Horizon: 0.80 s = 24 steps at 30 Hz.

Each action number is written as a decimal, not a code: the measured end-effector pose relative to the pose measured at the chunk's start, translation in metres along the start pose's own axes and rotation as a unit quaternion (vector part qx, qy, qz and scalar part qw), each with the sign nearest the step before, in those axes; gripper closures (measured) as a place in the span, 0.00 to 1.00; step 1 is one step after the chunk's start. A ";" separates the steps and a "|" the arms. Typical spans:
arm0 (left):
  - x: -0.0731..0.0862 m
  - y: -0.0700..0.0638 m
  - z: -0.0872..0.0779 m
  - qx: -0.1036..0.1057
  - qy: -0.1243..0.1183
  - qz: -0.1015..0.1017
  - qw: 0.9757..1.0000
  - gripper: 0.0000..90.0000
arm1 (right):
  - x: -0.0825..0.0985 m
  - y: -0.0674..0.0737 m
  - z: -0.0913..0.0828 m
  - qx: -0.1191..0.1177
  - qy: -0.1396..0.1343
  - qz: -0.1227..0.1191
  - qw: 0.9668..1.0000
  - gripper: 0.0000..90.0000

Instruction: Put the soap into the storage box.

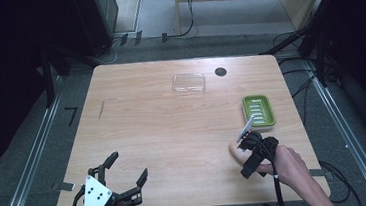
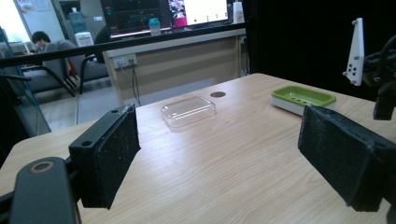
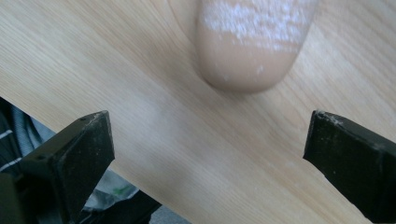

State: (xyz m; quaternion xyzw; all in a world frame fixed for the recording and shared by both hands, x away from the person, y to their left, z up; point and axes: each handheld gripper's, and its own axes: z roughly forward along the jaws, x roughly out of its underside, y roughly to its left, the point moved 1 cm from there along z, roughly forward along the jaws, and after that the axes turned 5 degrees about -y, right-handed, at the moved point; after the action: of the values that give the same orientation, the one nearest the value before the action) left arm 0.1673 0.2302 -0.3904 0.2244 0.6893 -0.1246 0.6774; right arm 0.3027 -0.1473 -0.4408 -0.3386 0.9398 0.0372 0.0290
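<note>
A peach-coloured soap bar (image 1: 234, 151) with a whitish powdery top (image 3: 252, 51) lies on the wooden table near the front right. My right gripper (image 1: 243, 154) hangs over it, tilted down at the table. Its jaws (image 3: 208, 154) are open wide with bare wood between them, and the soap sits just beyond them. A green soap dish (image 1: 258, 110) with a white base (image 2: 303, 98) stands behind the soap. My left gripper (image 1: 128, 167) is open at the front left, nothing between its pads (image 2: 219, 158).
A clear plastic lid (image 1: 189, 83) (image 2: 188, 111) lies at the back middle, next to a dark round grommet (image 1: 220, 71). The table's front edge (image 3: 56, 116) runs close beneath my right gripper. Black stands and cables flank the table.
</note>
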 end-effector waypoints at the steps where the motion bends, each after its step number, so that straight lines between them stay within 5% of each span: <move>1: 0.000 0.000 0.000 0.000 0.000 0.000 1.000 0.15 | -0.002 0.001 0.000 -0.001 0.000 0.001 1.000 0.02; 24: 0.000 0.001 -0.001 -0.002 0.000 0.000 1.000 0.15 | -0.025 -0.011 0.001 -0.008 -0.005 0.008 1.000 0.01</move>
State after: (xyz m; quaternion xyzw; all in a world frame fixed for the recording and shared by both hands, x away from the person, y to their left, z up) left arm 0.1669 0.2313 -0.3902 0.2227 0.6899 -0.1235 0.6777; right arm 0.3290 -0.1400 -0.4403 -0.3311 0.9420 0.0462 0.0304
